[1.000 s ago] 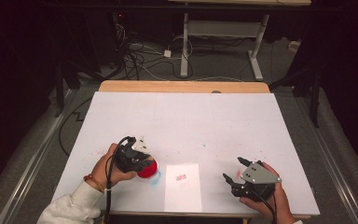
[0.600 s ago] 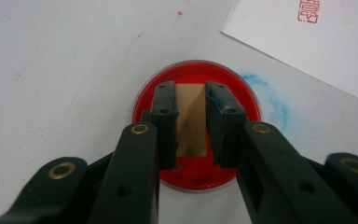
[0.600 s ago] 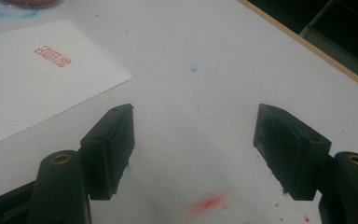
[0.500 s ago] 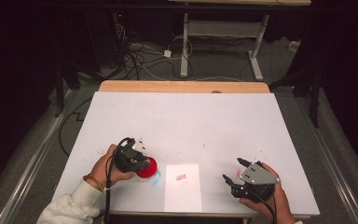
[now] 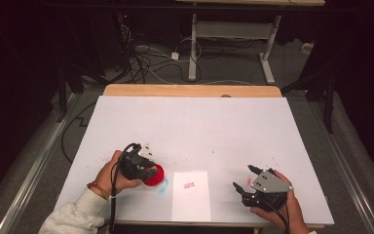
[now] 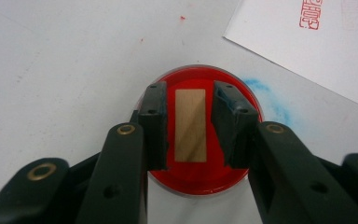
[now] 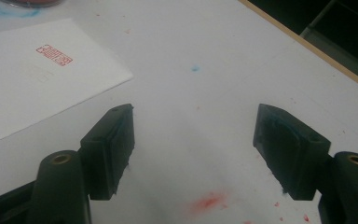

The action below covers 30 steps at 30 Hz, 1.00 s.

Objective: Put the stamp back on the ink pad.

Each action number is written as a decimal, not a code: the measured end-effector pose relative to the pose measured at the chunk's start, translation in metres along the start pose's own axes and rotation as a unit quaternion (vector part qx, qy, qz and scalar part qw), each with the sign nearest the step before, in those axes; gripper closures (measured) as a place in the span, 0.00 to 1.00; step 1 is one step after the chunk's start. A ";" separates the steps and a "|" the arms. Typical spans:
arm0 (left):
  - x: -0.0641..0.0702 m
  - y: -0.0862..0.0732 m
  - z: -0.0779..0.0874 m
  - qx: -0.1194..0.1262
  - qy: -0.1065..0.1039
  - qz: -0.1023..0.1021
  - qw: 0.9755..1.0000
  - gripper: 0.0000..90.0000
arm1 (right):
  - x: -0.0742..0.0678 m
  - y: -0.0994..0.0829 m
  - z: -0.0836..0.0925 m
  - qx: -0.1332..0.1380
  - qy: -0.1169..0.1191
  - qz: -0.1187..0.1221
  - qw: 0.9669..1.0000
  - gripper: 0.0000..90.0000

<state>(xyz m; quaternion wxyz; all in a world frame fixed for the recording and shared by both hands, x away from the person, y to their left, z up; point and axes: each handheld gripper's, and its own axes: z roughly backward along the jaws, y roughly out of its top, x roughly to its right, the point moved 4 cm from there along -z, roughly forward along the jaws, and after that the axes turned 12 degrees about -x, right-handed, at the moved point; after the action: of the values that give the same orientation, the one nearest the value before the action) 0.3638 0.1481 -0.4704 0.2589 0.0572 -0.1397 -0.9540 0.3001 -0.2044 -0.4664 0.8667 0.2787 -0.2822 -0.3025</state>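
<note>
One wooden stamp (image 6: 190, 125) stands in red ink pad (image 6: 200, 179).

From my station I saw cables (image 5: 151, 61) tangled on the floor (image 5: 233, 68) beyond the surface (image 5: 195, 122). A desk frame (image 5: 233, 34) stood behind them. Red specks (image 7: 209, 201) and a blue smear (image 6: 270, 100) marked the surface.
</note>
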 end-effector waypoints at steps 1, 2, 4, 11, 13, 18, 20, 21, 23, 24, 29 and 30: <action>0.000 0.000 0.001 0.003 -0.004 0.001 1.000 0.78 | 0.000 0.000 0.000 -0.001 0.000 0.000 1.000 0.33; 0.001 0.000 0.002 0.001 -0.009 -0.005 1.000 0.82 | 0.000 0.000 0.000 -0.001 -0.001 0.000 1.000 0.33; 0.002 0.000 0.002 -0.003 -0.007 -0.008 1.000 0.82 | -0.001 0.000 0.000 -0.001 -0.002 0.004 1.000 0.33; 0.002 0.000 0.001 -0.003 -0.008 -0.004 1.000 0.82 | -0.001 0.000 0.000 -0.002 -0.002 0.006 1.000 0.33; 0.002 0.000 0.000 -0.005 -0.008 -0.005 1.000 0.82 | -0.002 0.000 0.000 -0.002 -0.002 0.007 1.000 0.33; 0.001 0.000 -0.002 -0.004 -0.010 -0.004 1.000 0.82 | -0.002 0.000 0.000 -0.003 0.000 0.008 1.000 0.33; 0.001 0.000 -0.003 -0.005 -0.008 -0.003 1.000 0.82 | -0.003 0.001 0.000 -0.003 0.000 0.007 1.000 0.33; 0.001 0.000 -0.003 -0.006 -0.007 -0.004 1.000 0.81 | -0.003 0.000 -0.001 -0.003 0.001 0.008 1.000 0.33; 0.002 0.000 -0.003 -0.004 -0.005 -0.005 1.000 0.81 | -0.003 0.000 -0.001 -0.004 0.001 0.009 1.000 0.33; 0.001 0.000 -0.003 -0.003 -0.006 -0.004 1.000 0.81 | -0.003 0.000 -0.001 -0.003 0.002 0.009 1.000 0.33; 0.001 0.000 0.000 0.000 -0.006 -0.002 1.000 0.81 | -0.003 0.001 0.000 -0.001 0.002 0.006 1.000 0.33; 0.001 0.001 0.001 0.003 -0.005 0.000 1.000 0.78 | -0.002 0.001 0.000 -0.001 0.002 0.006 1.000 0.33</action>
<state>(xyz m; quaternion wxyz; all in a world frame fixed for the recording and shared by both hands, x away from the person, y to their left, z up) 0.3631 0.1469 -0.4697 0.2578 0.0534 -0.1439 -0.9539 0.2987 -0.2023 -0.4666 0.8693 0.2771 -0.2819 -0.2968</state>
